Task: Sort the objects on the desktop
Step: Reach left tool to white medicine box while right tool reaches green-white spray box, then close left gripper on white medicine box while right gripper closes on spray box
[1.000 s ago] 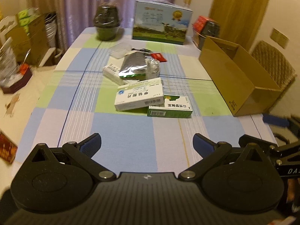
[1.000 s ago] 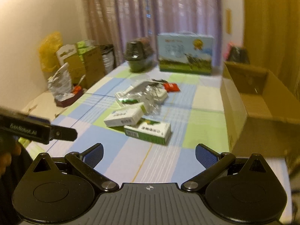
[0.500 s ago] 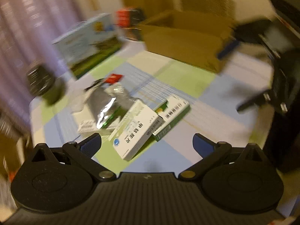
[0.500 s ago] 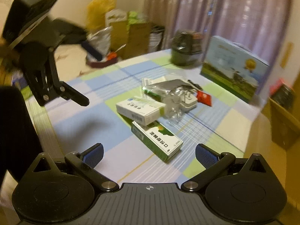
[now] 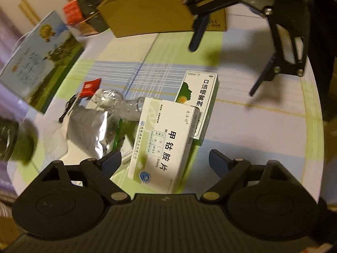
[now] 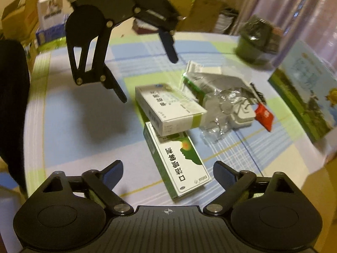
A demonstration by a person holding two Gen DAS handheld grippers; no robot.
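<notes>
A white medicine box (image 5: 164,145) (image 6: 168,109) lies partly on top of a green and white box (image 5: 198,97) (image 6: 181,160) on the checked tablecloth (image 5: 252,126). Behind them sit a silver foil pouch (image 5: 90,130) (image 6: 219,82), crumpled clear plastic (image 5: 113,103) (image 6: 223,109) and a small red packet (image 5: 89,87) (image 6: 264,116). My left gripper (image 5: 165,160) (image 6: 147,76) hovers open over the white box, not touching it. My right gripper (image 6: 167,168) (image 5: 227,61) hovers open over the green box from the opposite side, also holding nothing.
An open cardboard box (image 5: 160,10) stands on the table beyond the pile. A blue gift box (image 5: 35,63) (image 6: 305,84) and a dark wrapped pot (image 6: 257,40) stand at the far edge. Cartons and bags crowd the floor beside the table (image 6: 31,21).
Both grippers have swung in from the table's front edge and dropped low over the pile. They now face each other across the two boxes. Both stay open.
</notes>
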